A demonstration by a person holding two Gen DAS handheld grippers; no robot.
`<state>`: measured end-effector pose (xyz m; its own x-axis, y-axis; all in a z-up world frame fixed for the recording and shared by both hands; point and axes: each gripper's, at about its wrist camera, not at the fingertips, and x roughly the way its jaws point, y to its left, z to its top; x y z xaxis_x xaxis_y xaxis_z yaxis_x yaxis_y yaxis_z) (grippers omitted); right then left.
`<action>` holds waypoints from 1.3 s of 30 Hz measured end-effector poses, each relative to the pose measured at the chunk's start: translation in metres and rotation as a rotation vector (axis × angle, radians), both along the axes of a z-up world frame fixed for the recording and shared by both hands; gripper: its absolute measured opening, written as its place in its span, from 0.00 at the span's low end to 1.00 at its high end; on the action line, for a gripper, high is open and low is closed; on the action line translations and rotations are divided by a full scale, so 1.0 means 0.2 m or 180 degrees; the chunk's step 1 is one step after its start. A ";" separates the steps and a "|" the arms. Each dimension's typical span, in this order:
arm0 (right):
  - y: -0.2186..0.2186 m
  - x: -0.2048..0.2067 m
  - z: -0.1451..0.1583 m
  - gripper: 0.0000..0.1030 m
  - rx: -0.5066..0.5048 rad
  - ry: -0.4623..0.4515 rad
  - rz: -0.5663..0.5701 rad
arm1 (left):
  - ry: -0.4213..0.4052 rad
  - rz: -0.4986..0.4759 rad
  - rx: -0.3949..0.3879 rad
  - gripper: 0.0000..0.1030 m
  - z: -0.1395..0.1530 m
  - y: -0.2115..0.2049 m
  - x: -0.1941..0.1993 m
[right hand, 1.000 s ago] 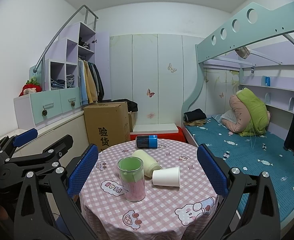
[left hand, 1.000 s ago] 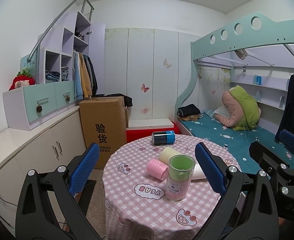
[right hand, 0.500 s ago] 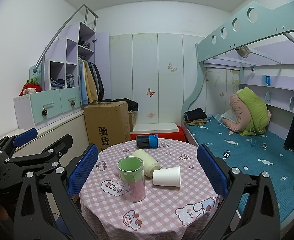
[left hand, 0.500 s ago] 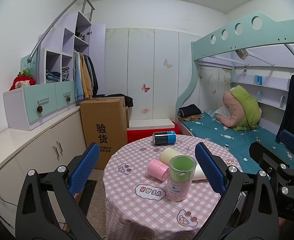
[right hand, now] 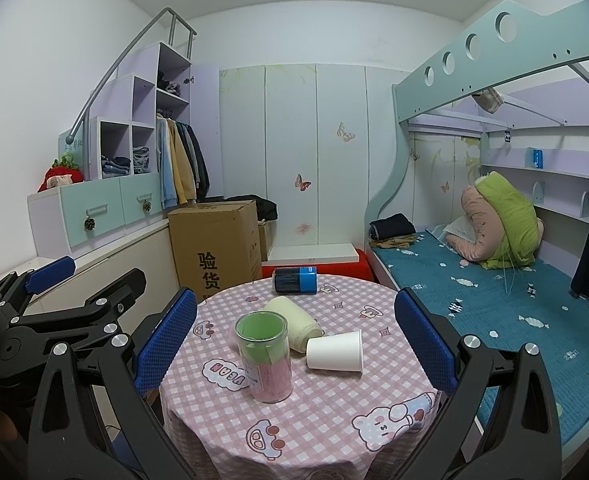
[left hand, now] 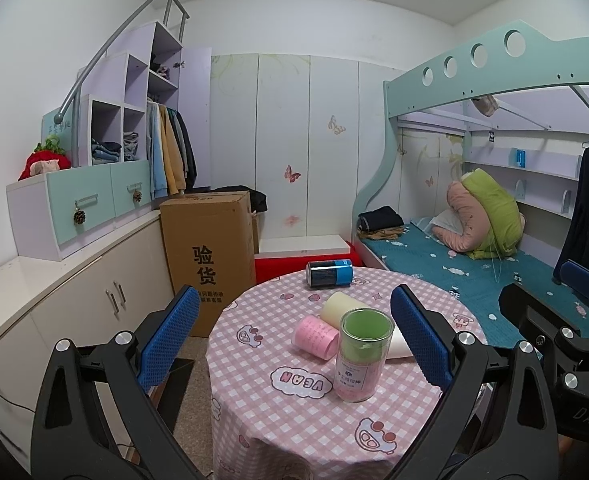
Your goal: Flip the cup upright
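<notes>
White cup point(right hand: 335, 351) lying sideways on table point(right hand: 322, 412), between right gripper point(right hand: 294, 340) jaws, spread apart

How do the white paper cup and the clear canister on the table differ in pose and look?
The white paper cup lies on its side with its base toward the camera; the clear canister stands upright. The cup is plain opaque white, while the canister is see-through, showing green and pink contents and a label. Both rest on the pink checked tablecloth, and neither gripper touches them.
</notes>
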<state>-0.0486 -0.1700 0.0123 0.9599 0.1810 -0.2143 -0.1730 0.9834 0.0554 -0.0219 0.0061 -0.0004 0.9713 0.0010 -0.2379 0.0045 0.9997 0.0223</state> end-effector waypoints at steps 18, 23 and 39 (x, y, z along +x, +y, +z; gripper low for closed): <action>0.00 0.01 -0.01 0.93 0.0005 0.0008 0.0000 | -0.0002 -0.0001 0.0003 0.94 -0.01 0.00 0.00; 0.01 0.01 -0.01 0.93 0.0007 0.0009 -0.0001 | 0.0002 0.0003 0.0010 0.94 -0.02 0.01 0.01; 0.01 0.03 -0.03 0.93 0.0016 0.0051 -0.0027 | 0.0009 0.0007 0.0040 0.94 -0.03 0.00 0.03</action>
